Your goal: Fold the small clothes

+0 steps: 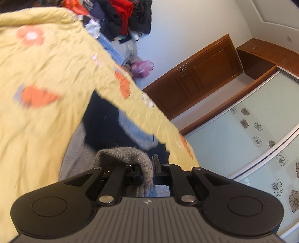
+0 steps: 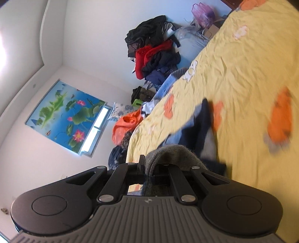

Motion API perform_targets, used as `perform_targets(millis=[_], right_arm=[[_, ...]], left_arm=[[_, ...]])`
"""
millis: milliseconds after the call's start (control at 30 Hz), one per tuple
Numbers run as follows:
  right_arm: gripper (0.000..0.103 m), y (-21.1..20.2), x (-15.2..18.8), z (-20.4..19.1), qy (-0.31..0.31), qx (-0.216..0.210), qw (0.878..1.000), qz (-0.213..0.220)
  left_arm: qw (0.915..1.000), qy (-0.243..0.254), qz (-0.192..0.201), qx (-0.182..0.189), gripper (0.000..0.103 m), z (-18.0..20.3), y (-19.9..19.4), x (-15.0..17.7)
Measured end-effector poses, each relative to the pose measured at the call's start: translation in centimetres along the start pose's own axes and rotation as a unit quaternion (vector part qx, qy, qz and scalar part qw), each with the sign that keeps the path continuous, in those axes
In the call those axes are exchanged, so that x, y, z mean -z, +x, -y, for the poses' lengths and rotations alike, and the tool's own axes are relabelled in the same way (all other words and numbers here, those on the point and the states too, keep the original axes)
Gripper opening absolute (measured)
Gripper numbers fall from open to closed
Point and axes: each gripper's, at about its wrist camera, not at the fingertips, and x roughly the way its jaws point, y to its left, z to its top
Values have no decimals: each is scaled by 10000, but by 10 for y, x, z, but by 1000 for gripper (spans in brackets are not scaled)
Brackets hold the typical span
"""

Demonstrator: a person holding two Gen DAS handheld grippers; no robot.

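Observation:
A small knitted garment in grey, navy and light blue (image 1: 112, 129) hangs over the yellow flowered bedsheet (image 1: 46, 74). My left gripper (image 1: 148, 168) is shut on a grey woolly edge (image 1: 121, 155) of it, which bulges over the fingers. In the right wrist view my right gripper (image 2: 149, 169) is shut on another grey edge (image 2: 172, 153) of the same garment (image 2: 196, 129), whose navy and blue parts trail over the bedsheet (image 2: 233, 65). Both views are tilted and motion-blurred. The fingertips are mostly hidden by the cloth.
A heap of dark, red and blue clothes (image 2: 155, 54) lies along the bed's far side, with an orange bag (image 2: 125, 125) and a purple bag (image 2: 203, 13). Wooden cabinets (image 1: 201, 74) and a sliding glass wardrobe (image 1: 252, 134) stand beyond the bed. A lotus picture (image 2: 67, 115) hangs on the wall.

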Motion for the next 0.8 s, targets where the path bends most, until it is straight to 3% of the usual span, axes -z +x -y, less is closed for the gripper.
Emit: perform_targets(millis=[267, 533, 633, 667, 700, 767, 800], right_arm=[[14, 74, -48, 45, 195, 640, 9978, 26], [15, 107, -70, 81, 645, 922, 9919, 590], [32, 122, -77, 98, 1027, 1248, 9834, 822], [60, 126, -78, 104, 1198, 1383, 9798, 810], [78, 129, -78, 109, 1369, 1460, 9764, 807], [77, 125, -71, 109, 1357, 1315, 9781, 872], [77, 123, -67, 106, 1246, 1255, 9806, 841]], left_arm=[[9986, 311, -127, -409, 9, -4, 78, -57], [9961, 204, 146, -851, 8, -35, 122, -91], [9914, 19, 247, -1288, 9, -55, 141, -101], [9884, -193, 221, -1493, 13, -65, 147, -104], [9849, -531, 147, -1641, 16, -76, 150, -107], [9798, -1256, 185, -1543, 17, -99, 146, -109], [9792, -1419, 372, -1400, 22, -104, 137, -107]])
